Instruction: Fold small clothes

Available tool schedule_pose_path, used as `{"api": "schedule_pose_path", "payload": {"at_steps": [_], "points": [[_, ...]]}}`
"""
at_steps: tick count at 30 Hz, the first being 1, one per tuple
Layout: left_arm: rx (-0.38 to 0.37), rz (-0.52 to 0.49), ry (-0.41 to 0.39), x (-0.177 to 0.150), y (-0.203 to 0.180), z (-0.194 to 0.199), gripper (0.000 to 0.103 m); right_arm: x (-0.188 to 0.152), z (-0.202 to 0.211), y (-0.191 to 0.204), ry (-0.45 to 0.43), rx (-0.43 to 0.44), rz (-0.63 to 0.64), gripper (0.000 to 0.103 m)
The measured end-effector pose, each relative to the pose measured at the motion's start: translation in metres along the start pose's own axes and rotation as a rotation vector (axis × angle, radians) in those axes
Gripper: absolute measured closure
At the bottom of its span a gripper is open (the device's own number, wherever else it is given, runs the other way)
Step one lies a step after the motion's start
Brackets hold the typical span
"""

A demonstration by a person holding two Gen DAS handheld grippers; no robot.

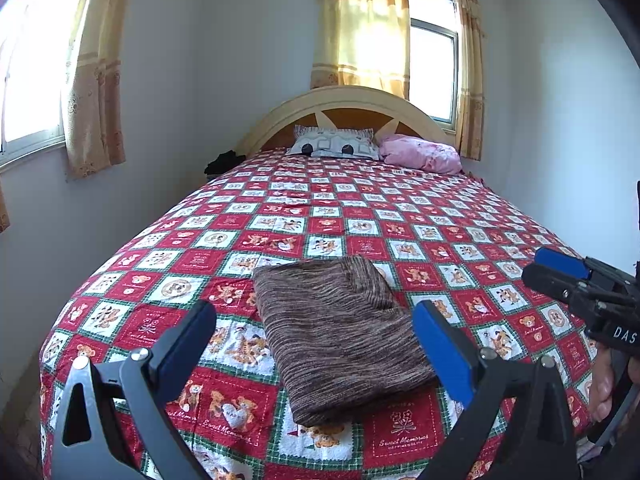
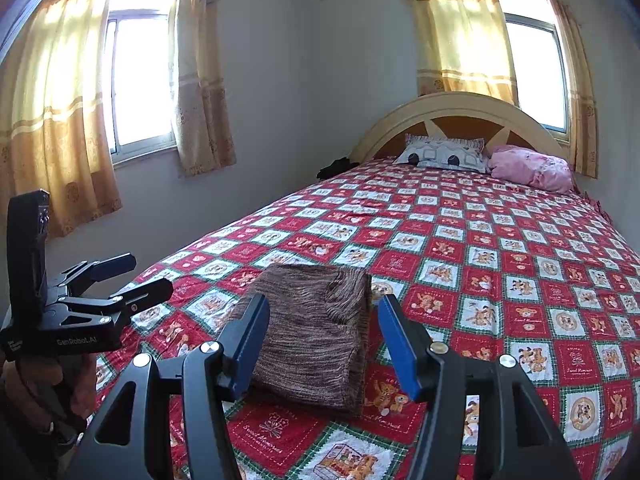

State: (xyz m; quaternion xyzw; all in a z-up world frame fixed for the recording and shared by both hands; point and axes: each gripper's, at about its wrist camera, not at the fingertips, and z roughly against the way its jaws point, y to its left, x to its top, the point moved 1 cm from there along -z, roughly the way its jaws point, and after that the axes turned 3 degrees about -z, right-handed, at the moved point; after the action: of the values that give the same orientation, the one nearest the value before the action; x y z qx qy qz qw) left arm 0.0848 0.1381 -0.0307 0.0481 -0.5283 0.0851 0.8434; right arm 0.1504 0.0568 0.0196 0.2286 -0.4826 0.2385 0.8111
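Note:
A brown striped knit garment (image 1: 340, 336) lies folded into a neat rectangle on the red patchwork bedspread (image 1: 400, 216), near the foot of the bed. My left gripper (image 1: 314, 308) stands open, its blue pads wide apart on either side of the garment in the picture and pressing on nothing. My right gripper (image 2: 324, 302) is open too, held just short of the same garment (image 2: 320, 332). In the left wrist view the right gripper (image 1: 546, 268) hovers over the bed's right side. The left gripper (image 2: 148, 276) shows at the left of the right wrist view, with a hand beneath it.
A patterned white pillow (image 1: 334, 144) and a pink pillow (image 1: 420, 154) lie against the arched headboard (image 1: 348, 100). A dark bundle (image 1: 224, 162) sits left of the bed's head. Curtained windows (image 2: 140, 80) and walls close in on both sides.

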Motion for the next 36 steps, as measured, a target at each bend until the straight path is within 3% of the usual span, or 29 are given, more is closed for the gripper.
{"api": "schedule_pose_path", "payload": {"at_steps": [11, 27, 36], "points": [[-0.003, -0.031, -0.013, 0.006, -0.007, 0.007, 0.0, 0.008, 0.016, -0.003, -0.064, -0.014, -0.006, 0.044], [-0.008, -0.028, -0.004, 0.007, -0.005, 0.005, 0.0, 0.008, 0.014, 0.001, -0.065, -0.014, 0.004, 0.044], [-0.016, 0.049, -0.004, 0.006, 0.011, 0.003, 0.0, 0.002, 0.014, 0.002, -0.055, -0.004, 0.009, 0.043]]}}
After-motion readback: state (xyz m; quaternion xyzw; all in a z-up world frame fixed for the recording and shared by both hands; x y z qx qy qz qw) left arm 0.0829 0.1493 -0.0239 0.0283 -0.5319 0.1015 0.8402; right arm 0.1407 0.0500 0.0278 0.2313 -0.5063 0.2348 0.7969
